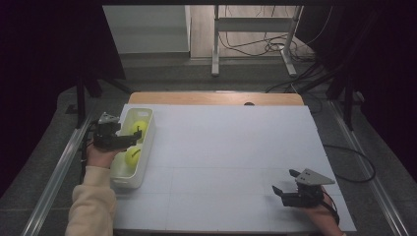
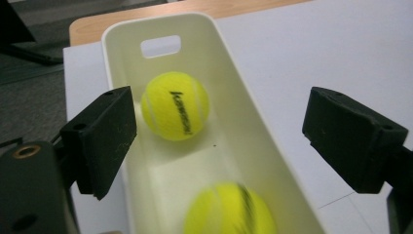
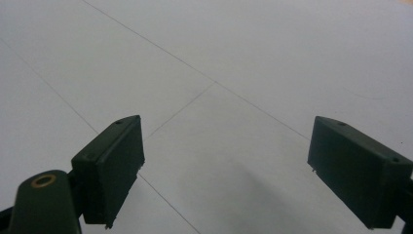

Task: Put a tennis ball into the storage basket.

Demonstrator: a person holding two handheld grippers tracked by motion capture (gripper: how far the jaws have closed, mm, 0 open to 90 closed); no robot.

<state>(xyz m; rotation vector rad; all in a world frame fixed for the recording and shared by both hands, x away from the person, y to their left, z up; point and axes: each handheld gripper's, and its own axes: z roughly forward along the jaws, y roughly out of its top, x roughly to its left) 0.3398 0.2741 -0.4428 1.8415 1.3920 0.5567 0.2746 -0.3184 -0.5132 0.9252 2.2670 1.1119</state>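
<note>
Your left gripper (image 2: 219,141) hangs over the white bin (image 1: 146,147) at the table's left edge, jaws spread wide with nothing pinched. One tennis ball (image 2: 175,105) sits toward the bin's far end, and the second tennis ball (image 2: 229,209), blurred, lies nearer you, right below the jaws. Your right gripper (image 3: 234,170) hovers wide and empty over the white table (image 1: 236,147), near right.

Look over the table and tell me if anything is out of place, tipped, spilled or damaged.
Nothing stands out. The white bin sits upright at the table's left edge with both tennis balls inside it. The nearer ball looks blurred in the left gripper view. No spill or damage shows.
</note>
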